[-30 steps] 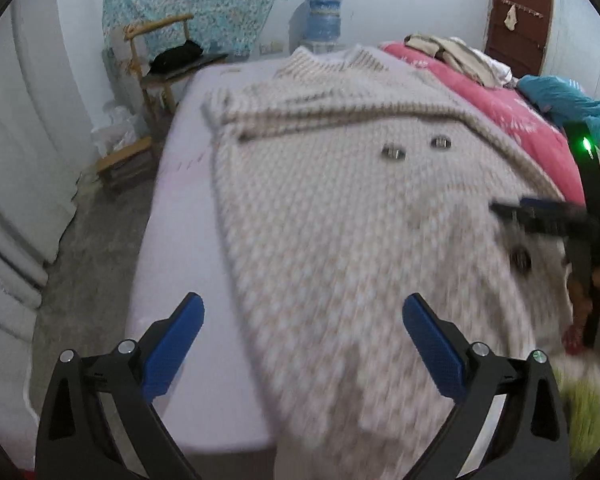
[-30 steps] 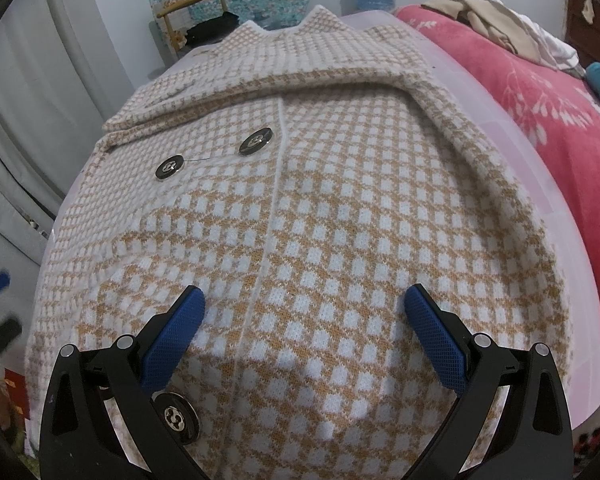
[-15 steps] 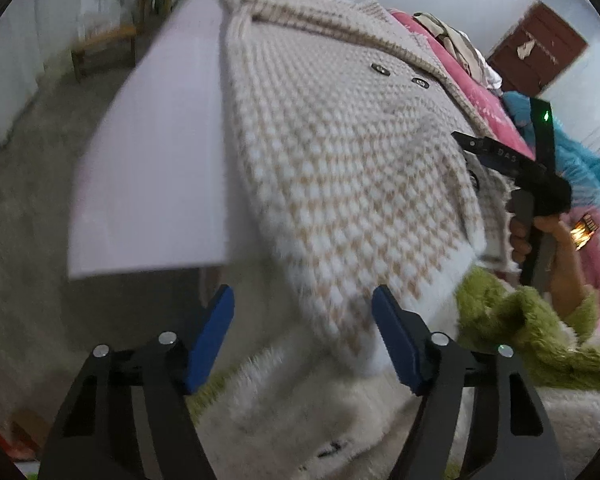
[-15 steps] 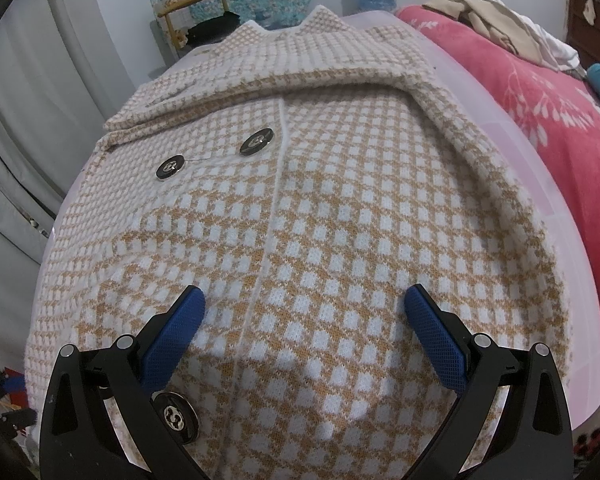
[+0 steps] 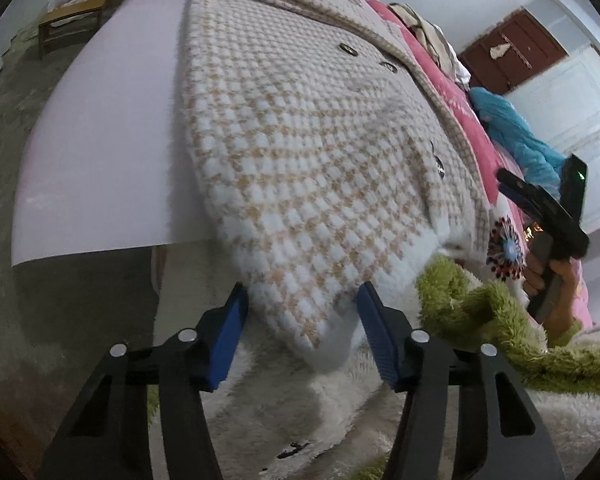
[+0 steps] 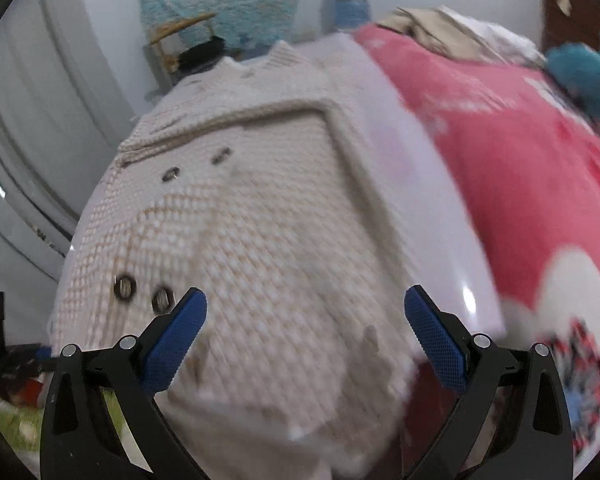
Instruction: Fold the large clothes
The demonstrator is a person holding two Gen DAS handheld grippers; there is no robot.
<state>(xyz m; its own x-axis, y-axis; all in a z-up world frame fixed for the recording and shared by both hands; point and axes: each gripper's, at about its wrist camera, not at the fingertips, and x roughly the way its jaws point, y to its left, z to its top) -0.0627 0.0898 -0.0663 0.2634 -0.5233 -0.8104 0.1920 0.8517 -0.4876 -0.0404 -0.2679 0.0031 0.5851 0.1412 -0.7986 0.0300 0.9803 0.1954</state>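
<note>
Between left hand-held gripper (image 5: 302, 334) pads, coat (image 5: 300, 128) hem, blurred

Pale lilac board (image 5: 100, 128), checked knit coat (image 5: 300, 140) spread on it

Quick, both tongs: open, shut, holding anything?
Left tongs: open, straddling the coat hem, not clamped.
Right tongs: open, over the coat, holding nothing.

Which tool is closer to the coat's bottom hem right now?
Left. The left tool straddles the coat's hem hanging off the board, jaws open. The right tool hovers open above the coat's front.
</note>
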